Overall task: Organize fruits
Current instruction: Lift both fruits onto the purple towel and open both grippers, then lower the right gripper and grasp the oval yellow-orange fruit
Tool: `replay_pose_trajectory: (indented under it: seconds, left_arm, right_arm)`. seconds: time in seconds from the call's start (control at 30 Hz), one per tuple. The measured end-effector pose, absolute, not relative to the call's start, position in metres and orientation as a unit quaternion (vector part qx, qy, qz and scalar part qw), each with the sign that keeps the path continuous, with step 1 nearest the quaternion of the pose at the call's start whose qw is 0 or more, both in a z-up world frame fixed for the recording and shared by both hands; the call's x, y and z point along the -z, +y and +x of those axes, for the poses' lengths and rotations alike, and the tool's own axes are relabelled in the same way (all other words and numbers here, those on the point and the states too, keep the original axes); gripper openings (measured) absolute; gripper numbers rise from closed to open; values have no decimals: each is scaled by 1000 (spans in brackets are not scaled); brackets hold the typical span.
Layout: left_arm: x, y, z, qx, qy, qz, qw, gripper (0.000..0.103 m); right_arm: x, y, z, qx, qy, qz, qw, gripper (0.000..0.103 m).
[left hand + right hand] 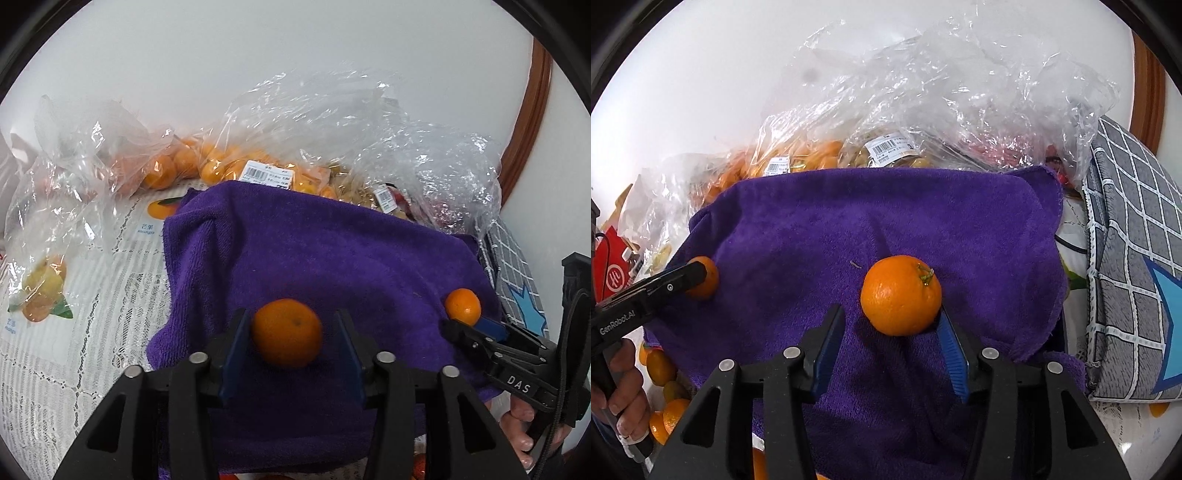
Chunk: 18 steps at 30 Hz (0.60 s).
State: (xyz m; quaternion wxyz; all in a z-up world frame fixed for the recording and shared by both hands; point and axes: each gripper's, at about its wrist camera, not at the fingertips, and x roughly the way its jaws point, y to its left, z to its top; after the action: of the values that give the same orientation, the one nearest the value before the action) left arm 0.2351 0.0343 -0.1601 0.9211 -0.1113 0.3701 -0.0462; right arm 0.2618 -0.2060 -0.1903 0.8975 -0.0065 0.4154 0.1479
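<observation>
Two mandarins lie on a purple towel (314, 258). In the left wrist view one mandarin (287, 333) sits between the open jaws of my left gripper (291, 332), with small gaps on both sides. In the right wrist view the other mandarin (901, 294) rests on the towel (886, 221) just ahead of my open right gripper (892, 325), near its right finger. Each view shows the other gripper at its mandarin: the right gripper (463, 326) with the second mandarin (463, 306), and the left gripper (698, 275) with the first mandarin (706, 277).
Clear plastic bags of mandarins (192, 166) and other fruit (894, 151) lie behind the towel against a white wall. A lace tablecloth (74, 350) lies left. A grey checked cushion (1137, 266) sits right. Loose small oranges (661, 369) lie at the towel's near left.
</observation>
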Motion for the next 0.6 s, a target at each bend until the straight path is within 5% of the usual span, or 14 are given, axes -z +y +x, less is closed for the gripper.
replay_pose_trajectory:
  seconds: [0.6]
  left_arm:
    - [141,31,216,45,310,-106,944,50]
  right_arm:
    - [168,-217,250,-124,379,3,917,51]
